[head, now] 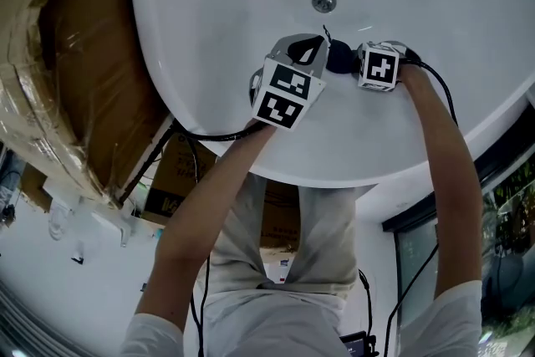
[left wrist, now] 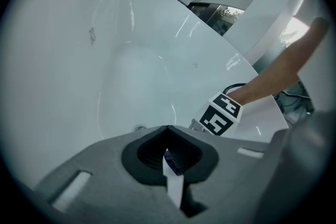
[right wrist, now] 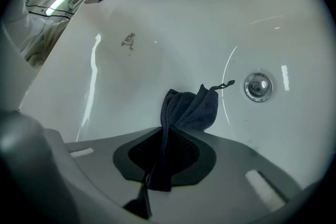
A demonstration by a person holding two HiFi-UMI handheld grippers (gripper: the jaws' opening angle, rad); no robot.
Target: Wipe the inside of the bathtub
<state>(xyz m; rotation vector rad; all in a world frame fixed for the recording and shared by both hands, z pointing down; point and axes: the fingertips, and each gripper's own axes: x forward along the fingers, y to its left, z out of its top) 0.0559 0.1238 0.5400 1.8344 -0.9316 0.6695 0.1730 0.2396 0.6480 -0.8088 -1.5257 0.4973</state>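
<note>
A bunched dark-blue cloth [right wrist: 190,106], pinched in the right tool [right wrist: 164,139], hangs inside the white bathtub [right wrist: 157,18].

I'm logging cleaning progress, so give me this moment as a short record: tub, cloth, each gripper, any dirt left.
tub: white bathtub, drain in its floor
cloth: dark cloth, bunched, near the drain
right gripper: shut on the dark cloth
left gripper: jaws together, nothing clearly held
dirt: grey smudge on the tub wall, away from the cloth
</note>
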